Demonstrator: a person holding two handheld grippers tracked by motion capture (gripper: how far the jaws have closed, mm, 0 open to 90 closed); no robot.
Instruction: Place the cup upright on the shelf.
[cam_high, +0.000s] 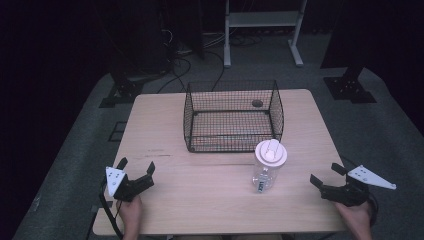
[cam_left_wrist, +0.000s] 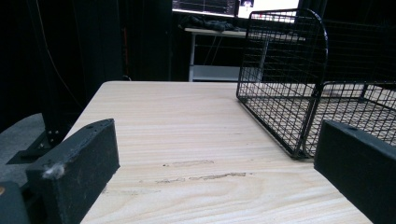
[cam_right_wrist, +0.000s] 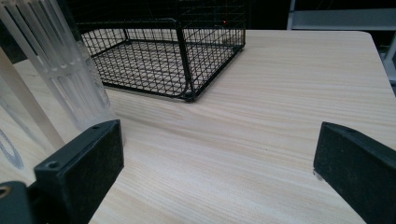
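Observation:
A clear plastic bottle (cam_high: 268, 170) with a white lid stands upright on the wooden table (cam_high: 210, 200), just in front of a black wire basket (cam_high: 233, 116). My left gripper (cam_high: 136, 168) rests open near the table's front left corner, nothing between its jaws. At the front right my right gripper (cam_high: 327, 175) is open too, to the right of the bottle and apart from it. In the right gripper view the bottle (cam_right_wrist: 60, 70) rises at the left, beyond the left jaw. The basket (cam_left_wrist: 299, 88) fills the right of the left gripper view.
The basket (cam_right_wrist: 163, 56) looks empty. A round dark hole (cam_high: 257, 103) shows in the tabletop behind it. White shelf legs (cam_high: 262, 30), cables and dark stand feet (cam_high: 350, 87) lie on the floor beyond the table. Bare wood stretches between the two grippers.

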